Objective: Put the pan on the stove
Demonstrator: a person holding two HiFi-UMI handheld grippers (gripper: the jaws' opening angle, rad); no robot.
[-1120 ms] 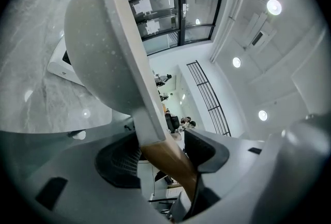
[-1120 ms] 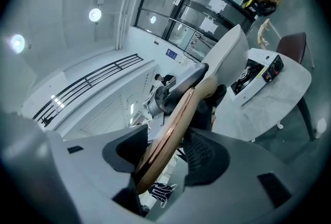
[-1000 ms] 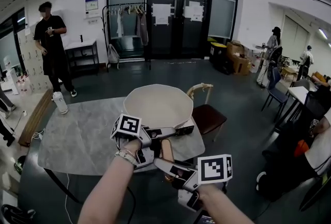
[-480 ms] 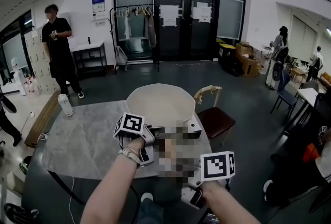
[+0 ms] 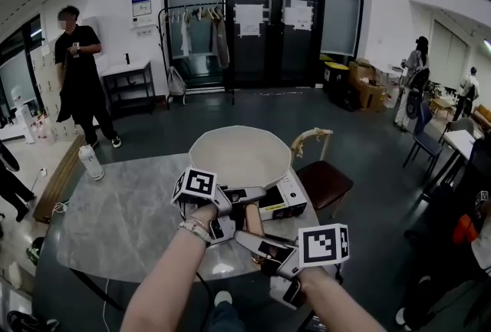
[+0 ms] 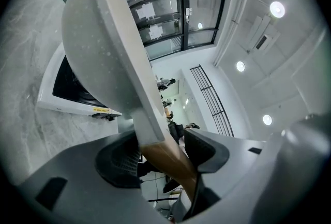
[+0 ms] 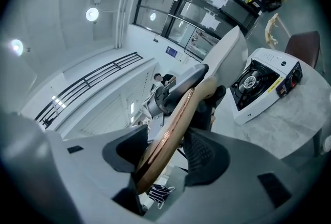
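Left gripper: fingers closed on the wooden handle, just behind the bowl. The pan was in the air above the tabletop. In the head view its bowl overlapped the near side of the white stove, whose burner stood bare. Right gripper: fingers clamped on the rear end of the same handle.

Assessment: the carrying step was in hand and placement was not yet made. The next move called for centring the bowl over the burner, levelling it, and lowering with both grips held firm.

Left hand-held gripper and right hand-held gripper clamp the handle.
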